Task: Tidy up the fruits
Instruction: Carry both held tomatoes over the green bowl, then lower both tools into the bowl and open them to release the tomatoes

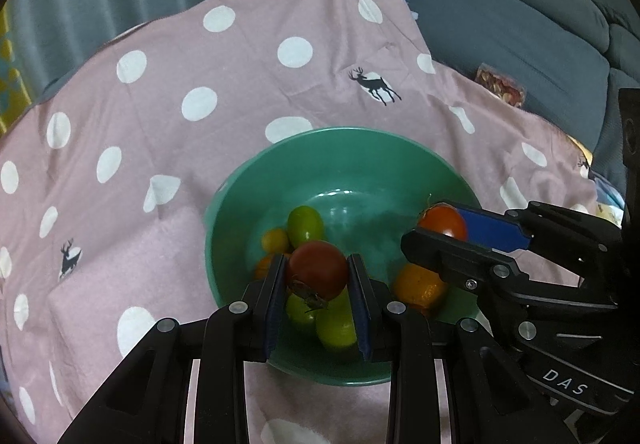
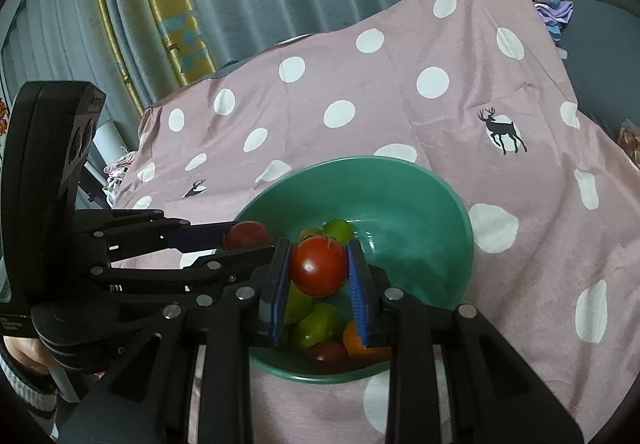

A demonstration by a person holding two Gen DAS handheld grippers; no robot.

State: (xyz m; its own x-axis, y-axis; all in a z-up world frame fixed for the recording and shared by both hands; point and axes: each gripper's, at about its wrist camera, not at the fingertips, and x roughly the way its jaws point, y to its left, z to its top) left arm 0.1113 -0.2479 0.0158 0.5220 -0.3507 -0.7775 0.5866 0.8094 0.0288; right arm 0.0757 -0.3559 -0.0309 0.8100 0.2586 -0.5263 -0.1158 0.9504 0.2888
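Both grippers are over the green bowl, which sits on a pink dotted cloth with deer prints. The left gripper is clamped on a dark red tomato, blue-lined pads pressing it from both sides, stem end toward the camera. The right gripper likewise grips a brighter red tomato; from the left wrist view the same tomato shows near the bowl's right inner wall, held between a black finger and a blue pad. Both tomatoes hang above the bowl's interior, not resting on the pile as far as can be judged. Already in the bowl: a green fruit against the far side of the heap, a small yellow-orange one touching it, two more green fruits under the left gripper, an orange, and a dark red fruit near the front rim (seen only from the right wrist). No loose fruit is visible on the cloth in either view. Judgement: task is late stage; most fruit is gathered, and what seems left is releasing these two tomatoes into the bowl. Whether fruit remains outside the frames cannot be told.
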